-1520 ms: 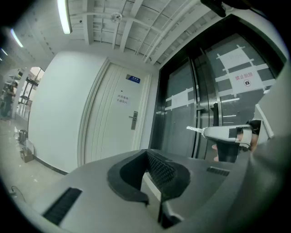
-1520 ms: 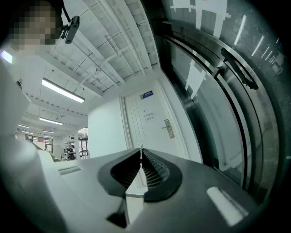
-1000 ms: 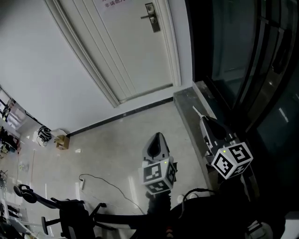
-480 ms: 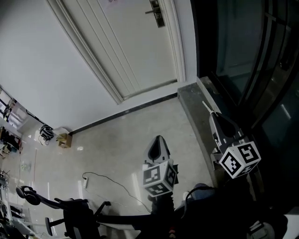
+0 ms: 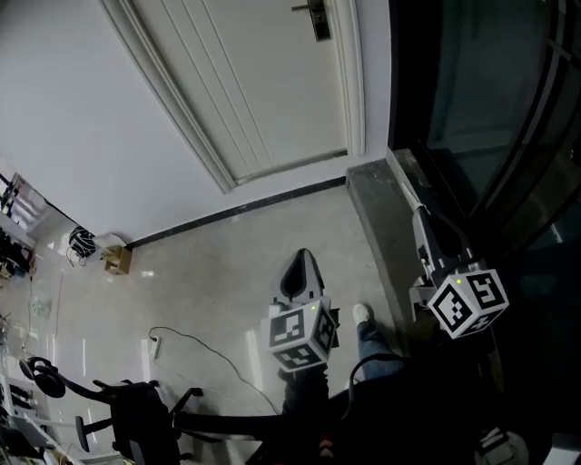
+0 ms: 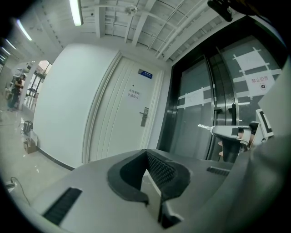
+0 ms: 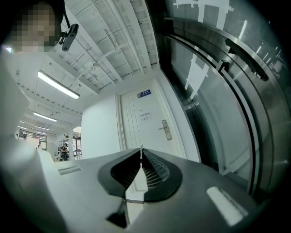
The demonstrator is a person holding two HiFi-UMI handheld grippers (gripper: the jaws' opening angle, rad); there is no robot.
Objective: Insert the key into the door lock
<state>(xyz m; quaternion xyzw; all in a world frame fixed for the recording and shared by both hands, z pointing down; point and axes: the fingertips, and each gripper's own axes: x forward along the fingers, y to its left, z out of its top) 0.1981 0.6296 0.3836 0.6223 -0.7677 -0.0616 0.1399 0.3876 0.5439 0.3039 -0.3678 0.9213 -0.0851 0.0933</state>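
One key (image 7: 141, 153), pinched in our right hand-held gripper (image 5: 420, 213), well apart from the door lock (image 5: 318, 16).
We see its blade poke out past the clenched jaws, pointing at the white door (image 5: 263, 82); our left hand-held gripper (image 5: 304, 259) is clenched on nothing, above the floor (image 5: 209, 272), with the dark glass wall (image 5: 490, 109) to our right.

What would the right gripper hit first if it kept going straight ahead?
Probably the white door, a little left of its lock plate. The right gripper, shut on the key, has nothing nearer visible in its path.
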